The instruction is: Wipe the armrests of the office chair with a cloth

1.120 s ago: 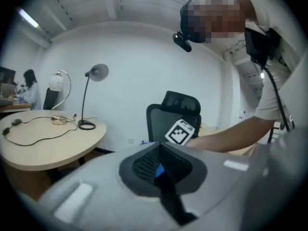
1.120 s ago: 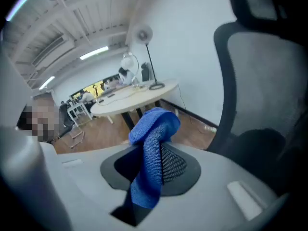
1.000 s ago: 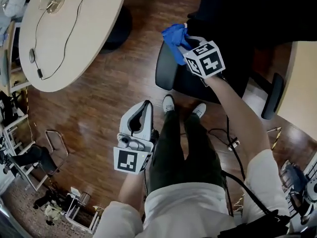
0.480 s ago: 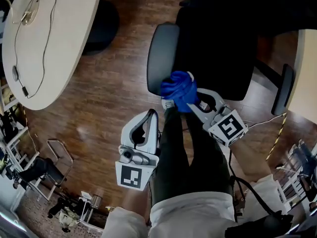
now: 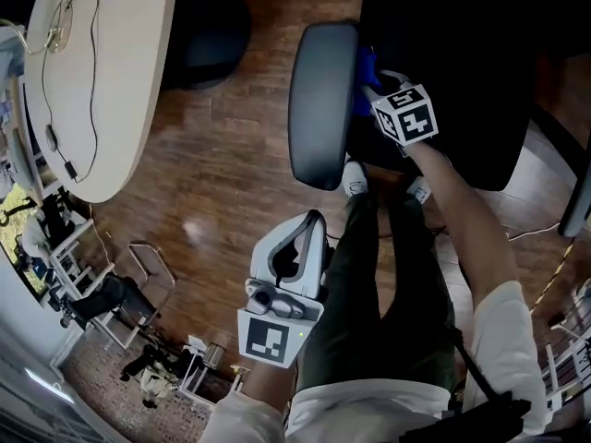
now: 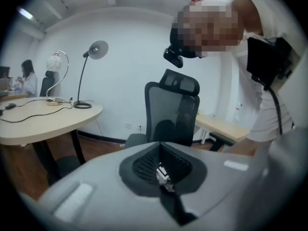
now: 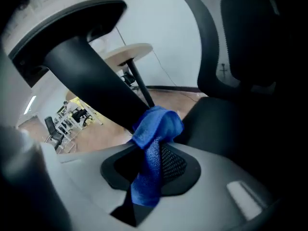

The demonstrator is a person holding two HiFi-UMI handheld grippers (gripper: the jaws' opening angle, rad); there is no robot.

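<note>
The office chair's left armrest (image 5: pixel 322 104) is a dark grey pad beside the black seat (image 5: pixel 443 53). My right gripper (image 5: pixel 367 83) reaches in between that pad and the seat, shut on a blue cloth (image 5: pixel 366 63). In the right gripper view the blue cloth (image 7: pixel 155 137) bunches out of the shut jaws against the black armrest post (image 7: pixel 94 78), under the pad (image 7: pixel 62 18). My left gripper (image 5: pixel 312 221) hangs by the person's leg, shut and holding nothing. In its own view the left gripper (image 6: pixel 161 147) points toward the chair's backrest (image 6: pixel 172 110).
A beige oval table (image 5: pixel 97 72) with cables stands to the left, over wooden floor (image 5: pixel 222 173). The chair's other armrest (image 5: pixel 574 201) shows at the right edge. The person's legs and shoes (image 5: pixel 354 179) are just below the armrest. A desk lamp (image 6: pixel 89 71) stands on the table.
My right gripper has carried the blue cloth from the armrest's near end up along its inner side, toward the seat. The left gripper has stayed by the leg.
</note>
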